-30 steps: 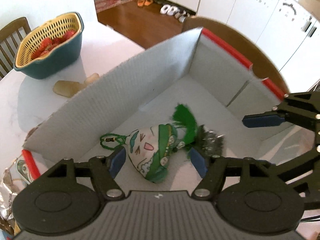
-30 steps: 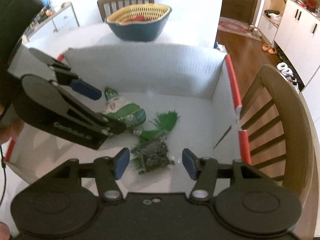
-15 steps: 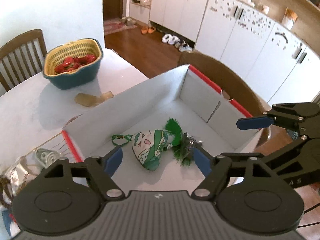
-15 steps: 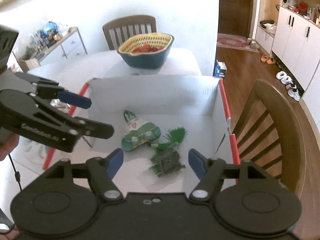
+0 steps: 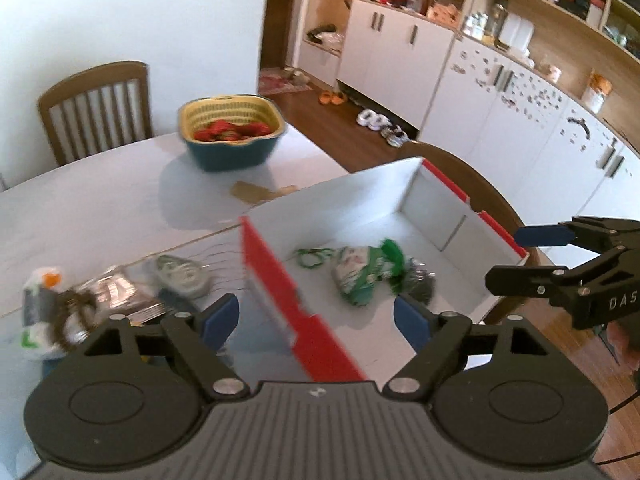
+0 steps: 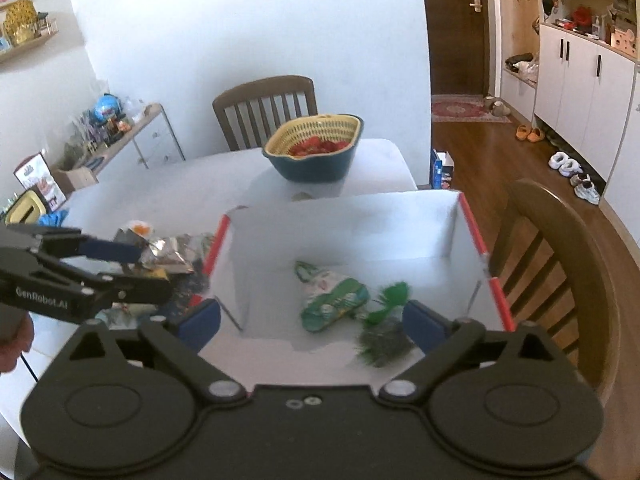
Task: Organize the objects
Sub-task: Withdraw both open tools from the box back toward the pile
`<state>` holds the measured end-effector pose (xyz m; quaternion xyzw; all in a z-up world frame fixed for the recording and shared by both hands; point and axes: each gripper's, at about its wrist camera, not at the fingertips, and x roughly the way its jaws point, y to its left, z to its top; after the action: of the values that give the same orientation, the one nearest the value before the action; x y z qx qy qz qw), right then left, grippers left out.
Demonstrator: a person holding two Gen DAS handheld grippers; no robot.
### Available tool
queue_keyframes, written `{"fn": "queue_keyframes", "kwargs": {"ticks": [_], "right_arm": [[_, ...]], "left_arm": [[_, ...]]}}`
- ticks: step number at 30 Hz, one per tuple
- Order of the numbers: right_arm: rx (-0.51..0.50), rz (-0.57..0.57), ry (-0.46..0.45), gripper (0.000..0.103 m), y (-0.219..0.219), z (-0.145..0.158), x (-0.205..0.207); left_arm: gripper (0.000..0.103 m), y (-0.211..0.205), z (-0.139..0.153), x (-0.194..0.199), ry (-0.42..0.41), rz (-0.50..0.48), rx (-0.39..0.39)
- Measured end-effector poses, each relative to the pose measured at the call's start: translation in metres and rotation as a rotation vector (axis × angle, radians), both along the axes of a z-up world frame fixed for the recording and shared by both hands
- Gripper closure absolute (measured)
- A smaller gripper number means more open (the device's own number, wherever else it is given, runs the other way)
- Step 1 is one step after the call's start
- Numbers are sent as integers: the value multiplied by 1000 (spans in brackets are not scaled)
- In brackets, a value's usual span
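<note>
**Spotter:** Your left gripper [image 5: 316, 318] has blue pads and nothing between them; its jaws are opening, above the near red-edged wall of the box [image 5: 280, 280]. From the left wrist view you can read "DAS" in white on the black body of your right gripper [image 5: 532, 258], which reaches in from the right edge, past the box's far corner.

**Operator:** What lies inside the box?

**Spotter:** You have a pale cloth pouch [image 5: 360, 274] with green bands and a green cord loop on the white floor, a green tassel [image 5: 390, 250] touching it, and a dark glittery bundle [image 5: 420, 284] just beside that. Left of the box, on the white table [image 5: 100, 208], sits a blurred heap of foil packets [image 5: 112, 292]; any print on them is too smeared to read. Farther back stands a teal basket [image 5: 232, 132] with a yellow liner and red contents.

**Operator:** And the right wrist view?

**Spotter:** Your right gripper [image 6: 312, 320] is also spreading its jaws, empty, over the box's [image 6: 472, 240] near side. On your left gripper [image 6: 128, 268], at the left, you can read "GenRobot.AI". The pouch [image 6: 336, 300], tassel [image 6: 394, 294] and bundle [image 6: 384, 342] lie together on the box floor, nearer its right wall. A wooden chair [image 6: 560, 264] stands just beside that wall.
</note>
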<state>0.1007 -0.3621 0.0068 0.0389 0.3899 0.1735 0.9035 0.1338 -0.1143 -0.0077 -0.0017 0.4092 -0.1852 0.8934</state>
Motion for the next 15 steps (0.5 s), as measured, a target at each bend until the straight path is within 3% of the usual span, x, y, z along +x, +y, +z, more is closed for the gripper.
{"fn": "queue_keyframes", "kwargs": {"ticks": [9,11,15], "right_arm": [[-1,25,5,6,65,1,-11],[-7,35,6,6,84,0,-12],[-12,47,13,6,114,-2,-15]], "left_arm": [[8,77,-3,-27,-13,34,-32],[0,94,-6,-32,-18,46,-34],[0,127,-12,-42,-48,78,-19]]}}
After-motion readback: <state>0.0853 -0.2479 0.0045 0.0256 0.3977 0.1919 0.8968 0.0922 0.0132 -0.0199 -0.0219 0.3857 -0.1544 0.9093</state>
